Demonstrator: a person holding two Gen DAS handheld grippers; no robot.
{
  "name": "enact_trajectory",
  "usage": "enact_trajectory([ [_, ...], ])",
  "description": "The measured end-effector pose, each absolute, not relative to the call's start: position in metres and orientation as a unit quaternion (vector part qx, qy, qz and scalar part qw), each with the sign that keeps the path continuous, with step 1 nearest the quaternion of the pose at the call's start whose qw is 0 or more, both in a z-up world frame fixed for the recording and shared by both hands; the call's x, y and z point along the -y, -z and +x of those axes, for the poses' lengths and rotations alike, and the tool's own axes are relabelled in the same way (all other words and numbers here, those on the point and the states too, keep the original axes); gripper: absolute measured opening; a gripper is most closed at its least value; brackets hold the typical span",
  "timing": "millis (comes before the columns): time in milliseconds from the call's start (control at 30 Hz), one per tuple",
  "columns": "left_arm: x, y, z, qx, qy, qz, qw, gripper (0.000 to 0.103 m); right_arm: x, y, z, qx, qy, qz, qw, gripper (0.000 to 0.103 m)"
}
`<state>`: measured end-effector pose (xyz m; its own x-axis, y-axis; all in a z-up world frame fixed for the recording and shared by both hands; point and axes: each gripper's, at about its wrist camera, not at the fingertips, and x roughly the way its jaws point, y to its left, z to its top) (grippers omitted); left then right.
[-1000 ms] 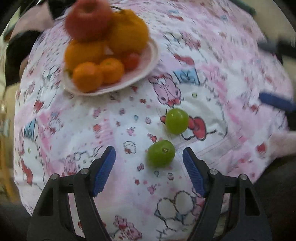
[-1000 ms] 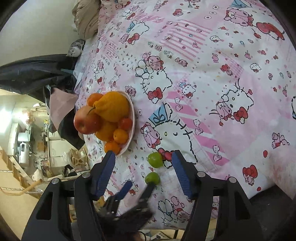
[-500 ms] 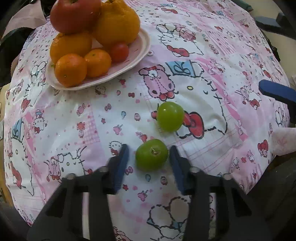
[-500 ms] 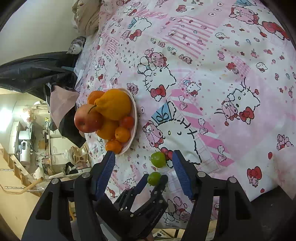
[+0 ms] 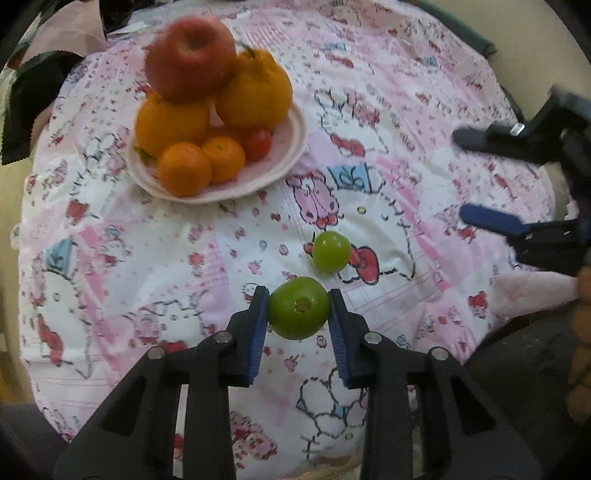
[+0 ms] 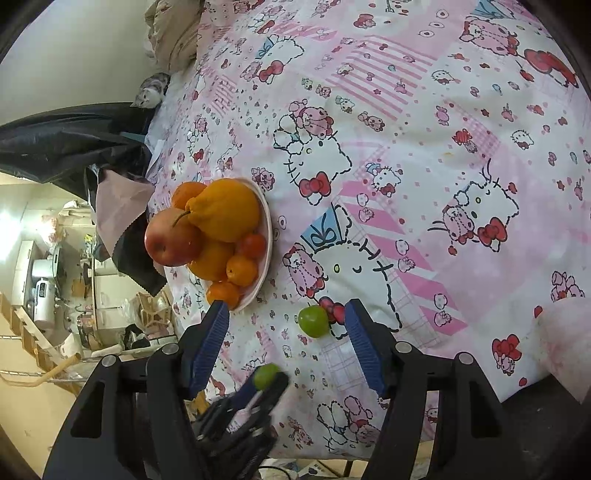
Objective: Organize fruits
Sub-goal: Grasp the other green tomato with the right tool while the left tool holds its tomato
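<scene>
A pink-and-white cartoon-print bedspread (image 6: 424, 155) covers the whole working surface, largest thing in both views. Off its far edge lie a black plastic sheet (image 6: 66, 140) and a beige bundle of cloth (image 6: 171, 33).

A pale pink plate (image 5: 284, 155) rests on the bedspread, piled with fruit: 1 red apple (image 5: 190, 59) on top, 1 large knobbly orange citrus (image 5: 255, 92) beside it, 1 round orange (image 5: 170, 123) beneath the apple, 2 small mandarins (image 5: 184, 168) at the near rim, and 1 small red tomato (image 5: 258, 144) touching the large citrus.

The left gripper (image 5: 298, 304), black with blue pads, points steeply down and is clenched on 1 green fruit (image 5: 298, 308); both pads press its sides, stem end facing the camera. In the right wrist view this fruit (image 6: 265, 376) shows blurred at the tips of the left gripper (image 6: 264, 384), apart from the plate.

The right gripper (image 6: 286, 325) stands released, jaws part-way apart and gripping nothing. Between its fingertips, in the line of sight, a 2nd green fruit (image 6: 313, 320) lies on the bedspread beside a printed red bow; whether the pads are level with it cannot be told. In the left wrist view the same fruit (image 5: 331, 251) lies just beyond the held one, near but not touching, and the right gripper (image 5: 480, 177) shows at the right edge.
</scene>
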<state>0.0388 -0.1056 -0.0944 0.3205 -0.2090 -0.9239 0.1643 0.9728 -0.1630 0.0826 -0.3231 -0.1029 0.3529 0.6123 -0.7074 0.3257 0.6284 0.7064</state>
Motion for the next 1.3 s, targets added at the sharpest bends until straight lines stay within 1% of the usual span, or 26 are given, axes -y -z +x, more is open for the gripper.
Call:
enact_trajectory([
  [167,0.077,0.059,0.038,-0.553,0.107,-0.018,0.826,0.028,0.321,0.105,0.084,-0.566,-0.096,0.411,0.708,0.068],
  [300,0.047,0.041,0.039,-0.546,0.088,-0.02,0.833,0.028,0.313,0.113,0.085,-0.581,-0.099,0.405,0.698,0.068],
  [500,0.01,0.038,0.042,-0.541,0.059,-0.04,0.838,0.028,0.28,0.128,0.094,-0.623,-0.11,0.349,0.691,0.068],
  [600,-0.001,0.045,0.046,-0.54,0.049,-0.061,0.838,0.028,0.261,0.14,0.1,-0.643,-0.112,0.318,0.687,0.066],
  [667,-0.01,0.048,0.049,-0.537,0.031,-0.08,0.84,0.028,0.249,0.149,0.104,-0.657,-0.111,0.293,0.686,0.06],
  [800,-0.015,0.042,0.051,-0.527,0.025,-0.074,0.847,0.028,0.231,0.163,0.111,-0.675,-0.103,0.25,0.687,0.058],
  [900,-0.015,0.047,0.053,-0.537,0.029,-0.081,0.839,0.028,0.222,0.174,0.114,-0.687,-0.095,0.227,0.684,0.054],
  [967,-0.015,0.048,0.054,-0.539,0.03,-0.083,0.838,0.028,0.217,0.177,0.115,-0.689,-0.087,0.206,0.689,0.045],
  [1000,-0.015,0.048,0.054,-0.535,0.029,-0.082,0.84,0.028,0.214,0.176,0.116,-0.688,-0.088,0.194,0.694,0.044],
  [1100,-0.014,0.046,0.056,-0.53,0.027,-0.076,0.845,0.028,0.211,0.176,0.116,-0.686,-0.092,0.181,0.699,0.034],
  [1167,-0.014,0.046,0.057,-0.532,0.028,-0.082,0.843,0.028,0.208,0.176,0.117,-0.685,-0.093,0.18,0.7,0.032],
  [1300,-0.011,0.046,0.058,-0.53,0.031,-0.077,0.844,0.028,0.214,0.17,0.116,-0.678,-0.098,0.191,0.703,0.032],
])
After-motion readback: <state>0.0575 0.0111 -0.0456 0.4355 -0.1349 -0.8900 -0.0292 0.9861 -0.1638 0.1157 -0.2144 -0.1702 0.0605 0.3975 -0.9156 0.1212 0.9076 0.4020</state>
